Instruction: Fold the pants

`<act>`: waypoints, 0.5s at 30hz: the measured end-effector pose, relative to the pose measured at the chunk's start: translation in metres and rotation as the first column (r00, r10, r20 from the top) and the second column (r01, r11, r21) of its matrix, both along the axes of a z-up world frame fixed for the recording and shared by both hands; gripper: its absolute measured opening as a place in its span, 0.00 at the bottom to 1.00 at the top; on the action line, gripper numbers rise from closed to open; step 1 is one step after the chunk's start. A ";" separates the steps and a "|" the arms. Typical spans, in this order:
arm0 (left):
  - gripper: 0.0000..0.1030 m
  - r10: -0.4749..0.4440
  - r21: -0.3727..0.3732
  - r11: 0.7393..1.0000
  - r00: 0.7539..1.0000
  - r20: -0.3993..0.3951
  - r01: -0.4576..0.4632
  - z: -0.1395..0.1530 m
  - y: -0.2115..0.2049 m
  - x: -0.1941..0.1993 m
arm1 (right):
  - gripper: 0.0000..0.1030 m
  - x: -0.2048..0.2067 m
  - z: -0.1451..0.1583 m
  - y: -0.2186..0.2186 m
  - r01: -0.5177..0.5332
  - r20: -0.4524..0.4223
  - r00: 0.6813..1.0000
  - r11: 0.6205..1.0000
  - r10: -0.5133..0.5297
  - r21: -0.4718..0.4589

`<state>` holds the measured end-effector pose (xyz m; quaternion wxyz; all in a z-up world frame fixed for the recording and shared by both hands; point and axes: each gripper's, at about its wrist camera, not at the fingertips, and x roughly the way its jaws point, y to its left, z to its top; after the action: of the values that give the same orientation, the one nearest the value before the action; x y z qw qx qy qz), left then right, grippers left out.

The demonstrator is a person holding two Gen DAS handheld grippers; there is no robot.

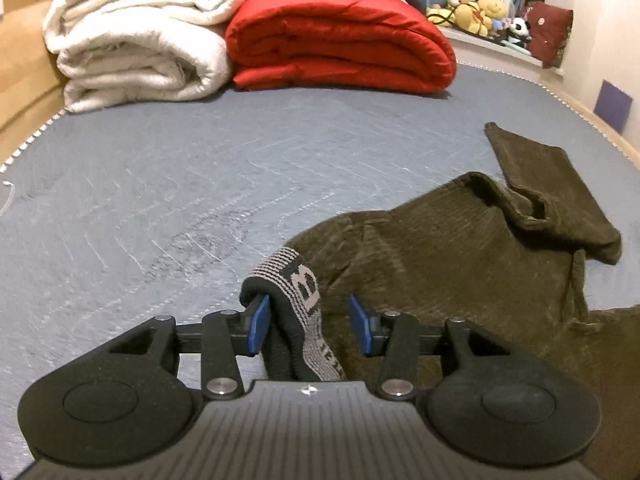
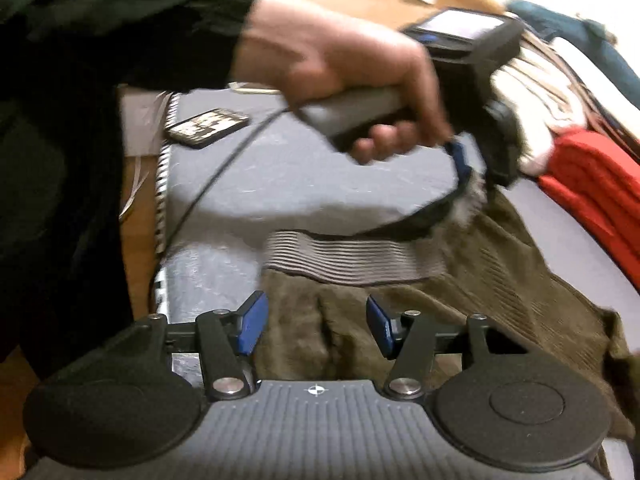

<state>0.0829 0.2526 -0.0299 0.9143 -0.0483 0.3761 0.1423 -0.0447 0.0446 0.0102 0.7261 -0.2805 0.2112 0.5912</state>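
The left gripper is standing with its blue-padded fingers parted to a middling gap, and the grey-and-black striped elastic waistband of the olive-brown corduroy pants is draping between them. The band is hanging over the left pad and touching it, while the right pad is standing apart from the cloth, so the pads are not pinching it. The right gripper is holding its own blue pads somewhat wider, with nothing pressed between them; ribbed pants fabric is lying below the gap.

The pants are lying on the flat grey-blue quilted mattress cover, bunched into soft folds, with one leg end turned over into a flap farther off. The corduroy is showing fine parallel ribs and a matte nap; the waistband is a knitted stretch band with thin stripes and pale woven letters.

In the right wrist view, a person's left hand, coming from a dark sleeve, is wrapping the grey handle of the left gripper, which is blurred there, its tip at the raised waistband. A dark rectangular phone is lying on the mattress near its edge.

At the far side a thick folded white fleecy blanket is sitting just beside a puffy folded red quilted blanket, with small plush toys on a ledge beyond.
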 end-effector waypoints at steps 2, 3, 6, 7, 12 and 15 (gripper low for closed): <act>0.47 0.066 0.015 0.998 0.997 0.032 -0.067 0.005 0.005 -0.003 | 0.59 0.006 0.000 -0.008 0.039 0.002 0.999 0.999 -0.039 -0.010; 0.47 0.101 0.015 0.995 0.994 0.045 -0.102 0.008 0.009 -0.003 | 0.60 0.007 -0.001 -0.012 0.057 0.000 0.998 0.998 -0.057 -0.018; 0.47 0.139 0.020 0.990 0.988 0.071 -0.141 0.017 0.009 -0.005 | 0.61 0.007 -0.003 -0.021 0.089 0.009 0.996 0.995 -0.088 -0.039; 0.47 0.116 0.017 0.993 0.991 0.068 -0.118 0.018 0.004 -0.004 | 0.61 0.006 -0.002 -0.025 0.094 0.020 0.995 0.995 -0.093 -0.040; 0.47 -0.077 -0.091 0.993 0.996 -0.044 0.073 -0.006 -0.023 0.014 | 0.64 0.004 -0.002 -0.041 0.147 0.090 0.986 0.987 -0.141 -0.065; 0.46 -0.081 -0.035 0.997 0.954 -0.290 0.073 -0.057 -0.029 0.032 | 0.64 0.007 -0.002 -0.050 0.201 0.127 0.974 0.975 -0.189 -0.094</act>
<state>0.1150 0.2235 -0.0867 0.8532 -0.0231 0.5098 0.1076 -0.0374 -0.0054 0.0081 0.7759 -0.3306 0.2260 0.4875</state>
